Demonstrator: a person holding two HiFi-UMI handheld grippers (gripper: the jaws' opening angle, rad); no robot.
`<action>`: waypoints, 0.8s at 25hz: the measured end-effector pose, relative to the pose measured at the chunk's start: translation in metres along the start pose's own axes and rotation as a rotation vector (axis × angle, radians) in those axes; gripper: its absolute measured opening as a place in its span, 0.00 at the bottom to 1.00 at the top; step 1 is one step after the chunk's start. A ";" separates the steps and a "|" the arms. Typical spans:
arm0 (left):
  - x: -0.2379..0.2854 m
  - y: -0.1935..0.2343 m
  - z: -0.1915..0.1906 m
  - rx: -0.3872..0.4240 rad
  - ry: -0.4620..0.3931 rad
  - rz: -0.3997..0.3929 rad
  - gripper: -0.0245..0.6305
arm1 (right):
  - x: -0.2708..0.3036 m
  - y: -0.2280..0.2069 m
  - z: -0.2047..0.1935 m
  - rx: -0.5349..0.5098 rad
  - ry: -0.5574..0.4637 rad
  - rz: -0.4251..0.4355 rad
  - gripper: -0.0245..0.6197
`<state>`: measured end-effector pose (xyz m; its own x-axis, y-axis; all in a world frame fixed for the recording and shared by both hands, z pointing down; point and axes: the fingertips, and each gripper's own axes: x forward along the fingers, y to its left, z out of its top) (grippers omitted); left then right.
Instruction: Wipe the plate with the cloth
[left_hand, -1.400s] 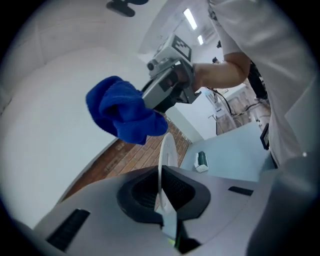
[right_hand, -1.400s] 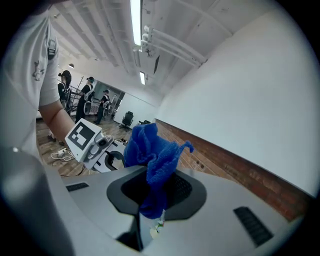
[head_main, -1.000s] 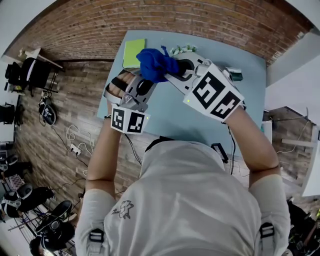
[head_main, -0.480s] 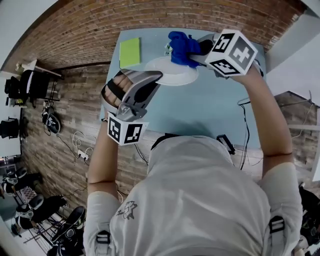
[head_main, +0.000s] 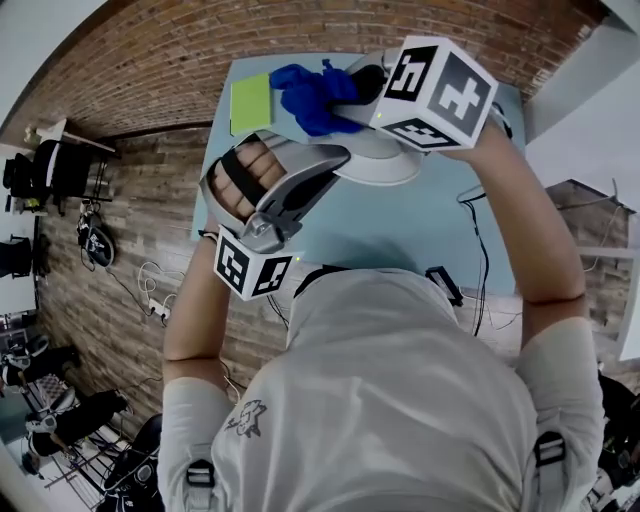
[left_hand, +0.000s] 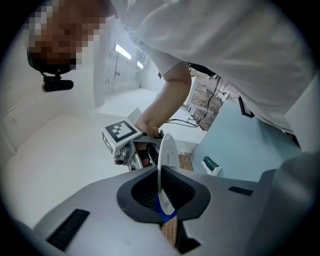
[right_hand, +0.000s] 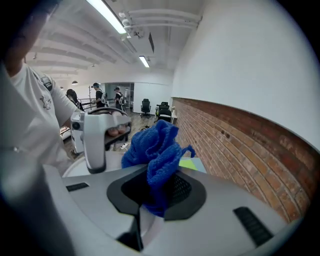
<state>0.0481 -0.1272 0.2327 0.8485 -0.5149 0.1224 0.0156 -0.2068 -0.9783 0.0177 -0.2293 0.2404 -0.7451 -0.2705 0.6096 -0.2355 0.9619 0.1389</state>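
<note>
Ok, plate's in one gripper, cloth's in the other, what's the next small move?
Probably press the blue cloth onto the plate and sweep across its face: the left gripper clamps the rim, holding it above the table, and the right gripper holds the cloth bunched beside it.

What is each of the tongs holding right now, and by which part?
The left tongs clamp the white plate by its rim, seen edge-on. The right tongs pinch the blue cloth by its bunched lower end.

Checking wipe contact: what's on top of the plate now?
The blue cloth, clamped in the right gripper, sits over the plate's far rim. That gripper hides most of the plate, so contact can't be confirmed.
</note>
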 end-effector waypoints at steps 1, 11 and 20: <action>0.001 0.000 -0.002 0.000 0.006 0.001 0.06 | -0.003 0.007 0.006 -0.008 -0.019 0.012 0.14; -0.017 0.007 -0.067 -0.034 0.162 0.025 0.06 | -0.035 0.048 0.009 -0.037 -0.088 0.051 0.14; -0.033 0.015 -0.041 0.002 0.124 0.060 0.06 | -0.024 -0.007 -0.049 0.110 0.023 0.008 0.14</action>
<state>-0.0011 -0.1474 0.2207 0.7761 -0.6251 0.0830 -0.0324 -0.1710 -0.9847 0.0683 -0.2279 0.2628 -0.7333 -0.2610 0.6279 -0.2977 0.9534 0.0487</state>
